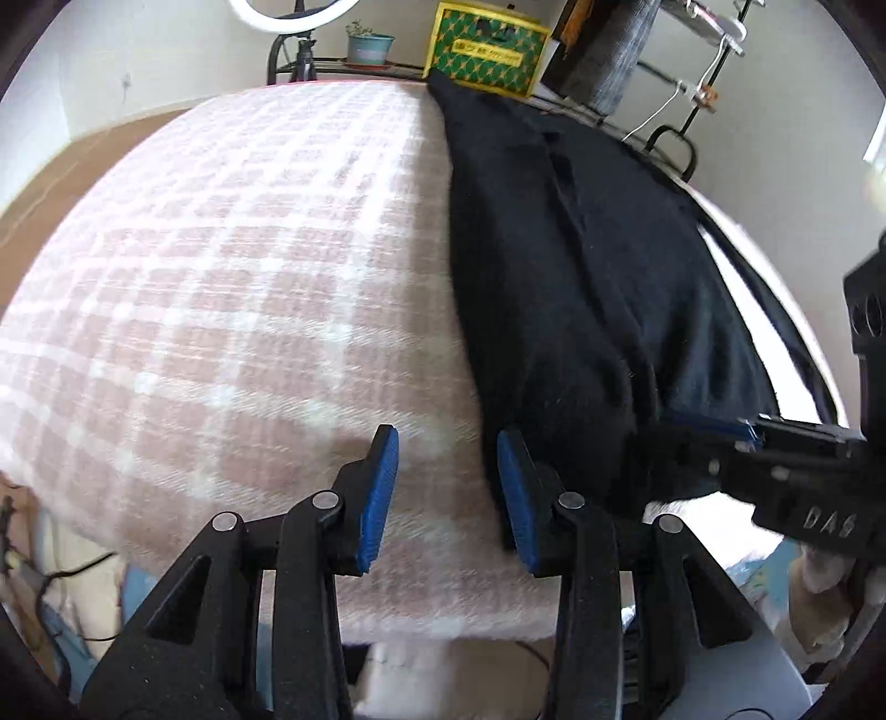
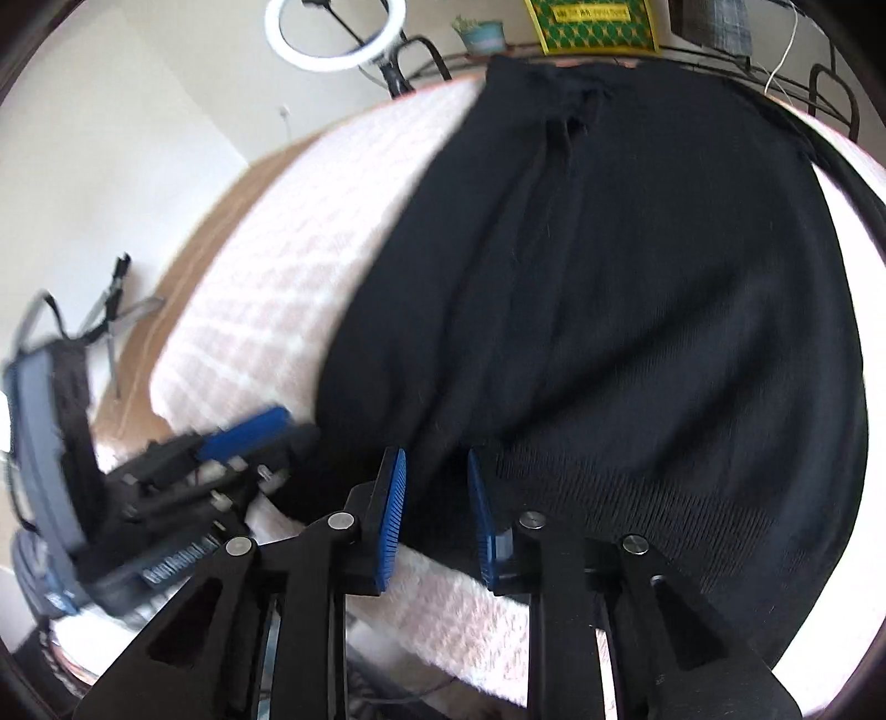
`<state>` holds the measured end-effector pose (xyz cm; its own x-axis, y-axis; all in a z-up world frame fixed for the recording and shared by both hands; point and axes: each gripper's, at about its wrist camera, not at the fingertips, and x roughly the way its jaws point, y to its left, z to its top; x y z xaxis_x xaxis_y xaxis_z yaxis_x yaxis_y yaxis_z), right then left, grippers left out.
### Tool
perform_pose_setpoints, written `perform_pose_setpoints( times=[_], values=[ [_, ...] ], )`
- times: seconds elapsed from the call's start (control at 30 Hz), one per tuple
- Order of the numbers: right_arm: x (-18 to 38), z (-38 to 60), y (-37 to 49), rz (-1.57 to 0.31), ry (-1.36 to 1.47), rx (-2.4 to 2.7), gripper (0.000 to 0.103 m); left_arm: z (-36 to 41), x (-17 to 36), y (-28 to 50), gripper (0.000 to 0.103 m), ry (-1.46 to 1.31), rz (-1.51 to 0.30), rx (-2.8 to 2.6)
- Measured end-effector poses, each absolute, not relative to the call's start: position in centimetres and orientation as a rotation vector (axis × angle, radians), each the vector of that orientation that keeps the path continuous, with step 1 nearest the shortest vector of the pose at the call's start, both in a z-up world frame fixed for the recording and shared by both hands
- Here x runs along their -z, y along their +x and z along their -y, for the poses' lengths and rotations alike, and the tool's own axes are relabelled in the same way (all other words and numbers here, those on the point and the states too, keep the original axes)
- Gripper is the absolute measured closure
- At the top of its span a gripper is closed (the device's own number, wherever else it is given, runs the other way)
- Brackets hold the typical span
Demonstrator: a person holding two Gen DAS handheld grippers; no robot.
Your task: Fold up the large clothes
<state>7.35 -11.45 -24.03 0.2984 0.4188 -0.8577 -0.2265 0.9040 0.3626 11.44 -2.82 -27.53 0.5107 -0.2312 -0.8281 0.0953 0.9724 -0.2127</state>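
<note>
A large black knit garment point(image 2: 637, 288) lies lengthwise on a bed with a pink and white checked blanket point(image 1: 221, 266). In the left wrist view the garment point(image 1: 581, 277) covers the right side of the bed. My left gripper point(image 1: 447, 443) is open, hovering at the garment's near left edge, with nothing between its blue pads. My right gripper point(image 2: 436, 462) is open just above the garment's ribbed hem at the near edge. The right gripper also shows in the left wrist view point(image 1: 720, 437), low against the hem. The left gripper shows blurred in the right wrist view point(image 2: 243, 437).
A yellow and green box point(image 1: 487, 50), a potted plant point(image 1: 370, 47) and a ring light point(image 2: 335, 30) stand beyond the bed's far end. A dark metal rail point(image 1: 673, 149) runs along the far right. Wooden floor point(image 1: 61, 160) lies to the left.
</note>
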Motion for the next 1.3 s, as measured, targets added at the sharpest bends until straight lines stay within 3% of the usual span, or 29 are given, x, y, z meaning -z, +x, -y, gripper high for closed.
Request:
perform_pose_setpoints(
  times=[0.03,0.17,0.33,0.4,0.57,0.83,1.07,1.3],
  values=[
    [24.2,11.5,6.7,-1.197,0.17,-0.422,0.082,2.6,27.3,11.2,0.073,-0.133,-1.021,0.188],
    [22.2,12.8,6.4,-1.152,0.223,-0.404,0.082,1.3,23.9,9.7,0.073,-0.23,-0.954,0.209],
    [15.9,16.2,2.3,-0.994,0.274,-0.35,0.079,2.5,16.4,7.1,0.073,-0.287,-0.798,0.315],
    [13.6,17.1,0.6,-0.941,0.265,-0.311,0.063,3.5,13.6,5.6,0.073,-0.302,-0.741,0.387],
    [7.5,20.8,-3.6,-0.824,0.293,-0.211,0.051,6.3,9.2,4.1,0.064,-0.172,-0.66,0.525],
    [-0.1,27.9,-7.3,-0.704,0.395,-0.091,0.046,9.6,8.9,5.3,0.064,-0.077,-0.71,0.633],
    [-0.1,35.4,-7.1,-0.683,0.375,0.06,0.046,13.2,10.8,6.8,0.064,-0.021,-0.751,0.659],
    [8.0,46.1,-4.7,-0.787,0.472,0.214,0.046,17.5,14.5,9.5,0.064,0.021,-0.841,0.683]
  ],
)
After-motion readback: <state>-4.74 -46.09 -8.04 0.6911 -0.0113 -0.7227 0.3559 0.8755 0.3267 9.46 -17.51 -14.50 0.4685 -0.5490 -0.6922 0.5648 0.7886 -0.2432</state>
